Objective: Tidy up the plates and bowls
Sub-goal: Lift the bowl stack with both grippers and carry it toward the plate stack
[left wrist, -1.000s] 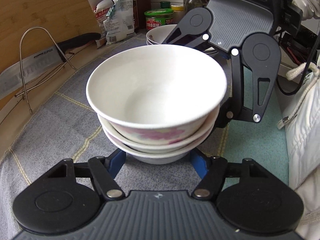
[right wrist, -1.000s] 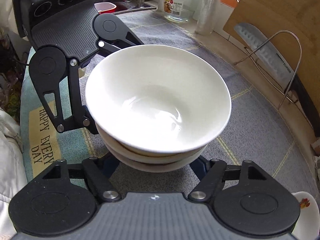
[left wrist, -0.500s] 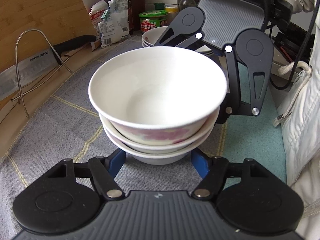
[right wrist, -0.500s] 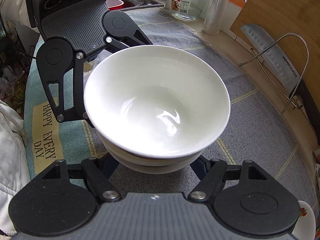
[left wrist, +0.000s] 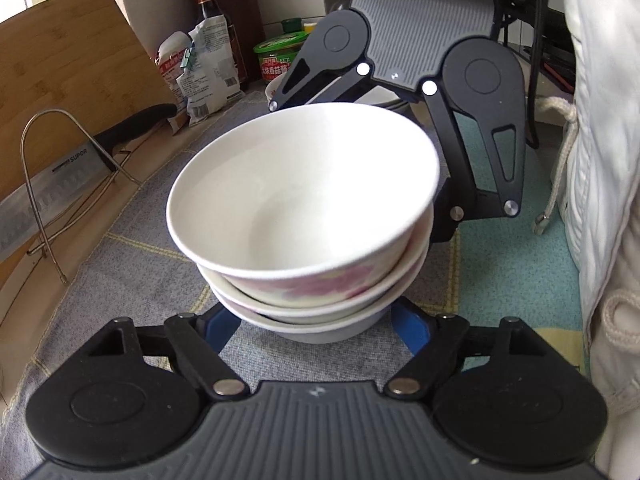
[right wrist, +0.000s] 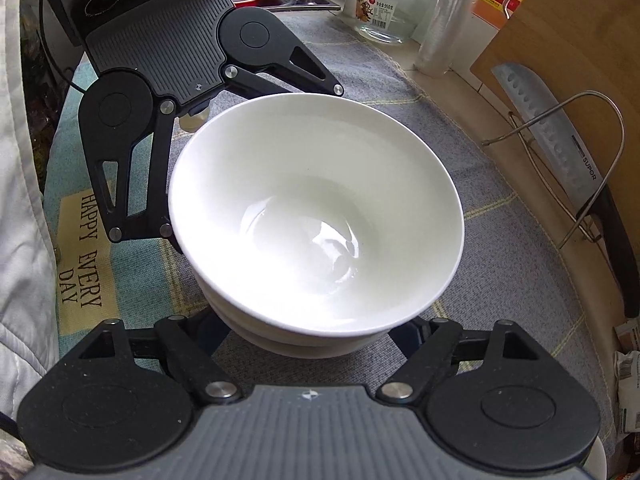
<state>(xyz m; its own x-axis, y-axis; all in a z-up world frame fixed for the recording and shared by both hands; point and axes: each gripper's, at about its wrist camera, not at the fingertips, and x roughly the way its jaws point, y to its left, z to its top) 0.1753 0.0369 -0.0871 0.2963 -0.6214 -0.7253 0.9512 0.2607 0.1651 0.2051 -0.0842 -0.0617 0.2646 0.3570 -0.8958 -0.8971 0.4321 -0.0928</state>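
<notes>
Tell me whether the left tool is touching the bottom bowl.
Cannot tell. Left wrist view: blue fingers of the left tool flank the bottom bowl, but upper rims hide any contact.

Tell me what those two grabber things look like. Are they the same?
Yes, they match. The left gripper and the right gripper each have a ribbed grey body, two round black discs, black link bars with silver rivets, and blue fingers. In the left wrist view, black cables run behind the right gripper.
</notes>
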